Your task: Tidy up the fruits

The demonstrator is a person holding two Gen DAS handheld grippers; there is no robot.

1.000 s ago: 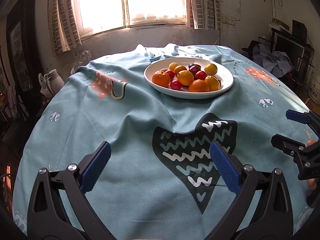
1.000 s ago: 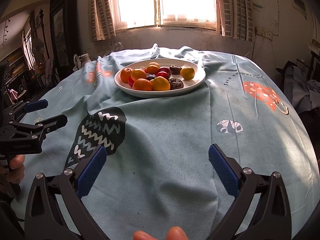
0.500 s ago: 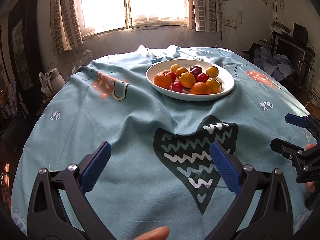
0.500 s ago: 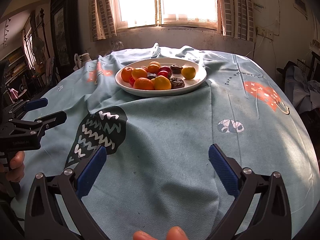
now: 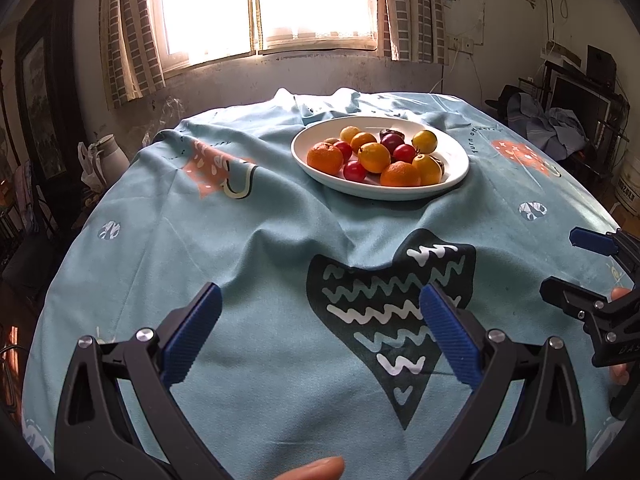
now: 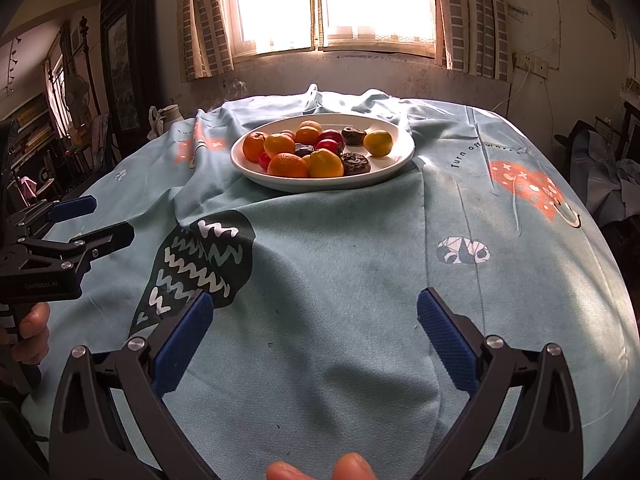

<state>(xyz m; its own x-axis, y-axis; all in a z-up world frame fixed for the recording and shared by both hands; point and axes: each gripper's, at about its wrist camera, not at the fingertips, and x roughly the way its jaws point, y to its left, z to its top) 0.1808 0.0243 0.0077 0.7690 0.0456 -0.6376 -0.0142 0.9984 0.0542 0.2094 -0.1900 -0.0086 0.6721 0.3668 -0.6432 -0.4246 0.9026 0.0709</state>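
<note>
A white plate (image 5: 456, 168) at the far middle of the table holds several fruits: oranges (image 5: 325, 157), yellow citrus (image 5: 425, 141), small red fruits (image 5: 354, 170) and dark wrinkled ones. It also shows in the right wrist view (image 6: 400, 156). My left gripper (image 5: 320, 338) is open and empty, low over the near cloth. My right gripper (image 6: 314, 336) is open and empty too, well short of the plate. Each gripper shows at the edge of the other's view.
A light blue patterned cloth (image 5: 248, 240) covers the round table, wrinkled near the plate. A white jug (image 5: 105, 156) stands beyond the table's left edge. Furniture and clothes (image 5: 560, 128) crowd the right side. A window is behind.
Both grippers have drifted slightly forward and tilted up a little. The plate sits a touch lower in both views. Both stay open and empty.
</note>
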